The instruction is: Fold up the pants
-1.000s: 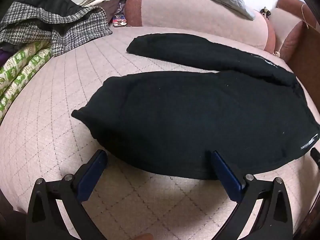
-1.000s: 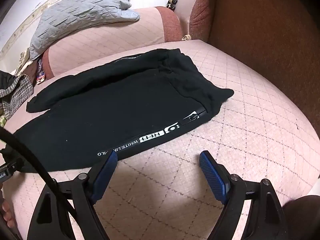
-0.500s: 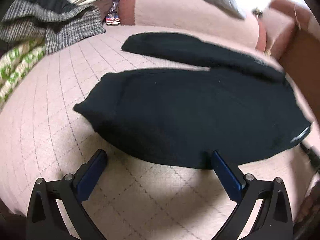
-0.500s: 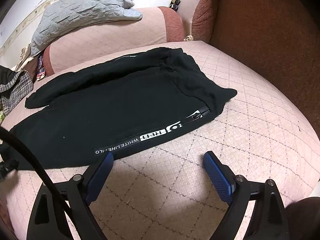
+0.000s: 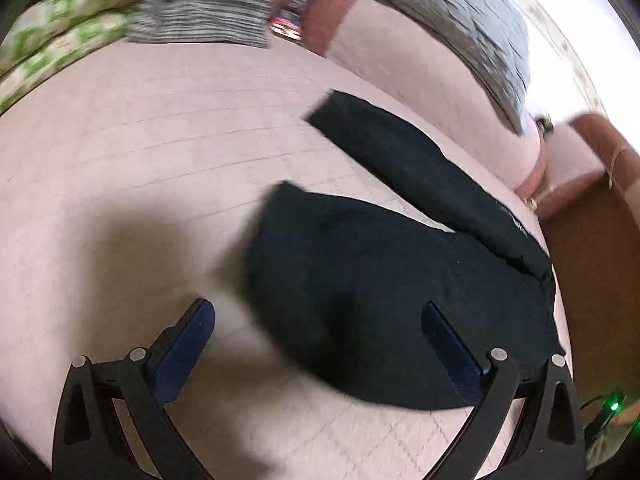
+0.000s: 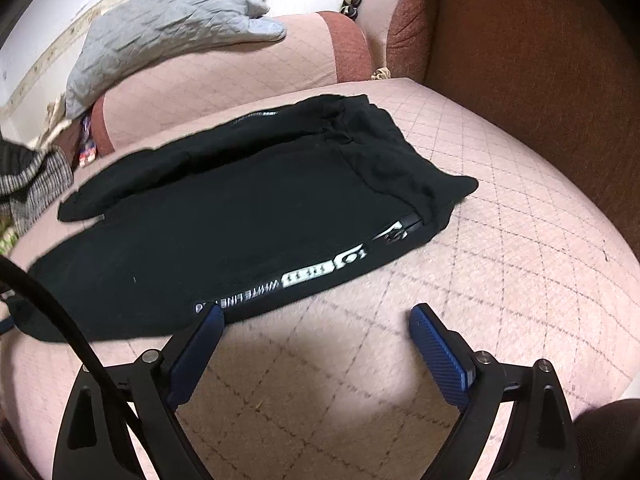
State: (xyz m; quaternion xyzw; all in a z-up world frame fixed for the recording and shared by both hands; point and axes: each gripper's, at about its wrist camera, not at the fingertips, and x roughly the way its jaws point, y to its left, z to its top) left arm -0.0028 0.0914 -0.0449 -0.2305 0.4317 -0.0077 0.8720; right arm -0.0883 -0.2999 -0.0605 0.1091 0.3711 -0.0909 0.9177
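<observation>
Black pants (image 6: 248, 208) lie flat on the pink quilted sofa seat (image 6: 500, 248), legs apart in a V, waistband to the right and a white lettered stripe along the near edge. The left wrist view is blurred; the pants (image 5: 384, 280) fill its centre and right, with the far leg (image 5: 408, 164) running up-left. My left gripper (image 5: 318, 320) is open over the near leg's cuff end, its right finger above the cloth. My right gripper (image 6: 316, 322) is open just in front of the pants' near edge, holding nothing.
A grey quilted blanket (image 6: 168, 24) lies on the pink backrest (image 6: 224, 80). A brown armrest (image 6: 532, 60) rises at the right. Checked and green-patterned clothes (image 5: 132, 20) are piled at the left end of the seat. A black cable (image 6: 60, 320) crosses the right wrist view.
The left gripper has swung left and turned, so the pants now sit to its right and bare seat to its left. The right gripper has edged closer to the pants' near edge.
</observation>
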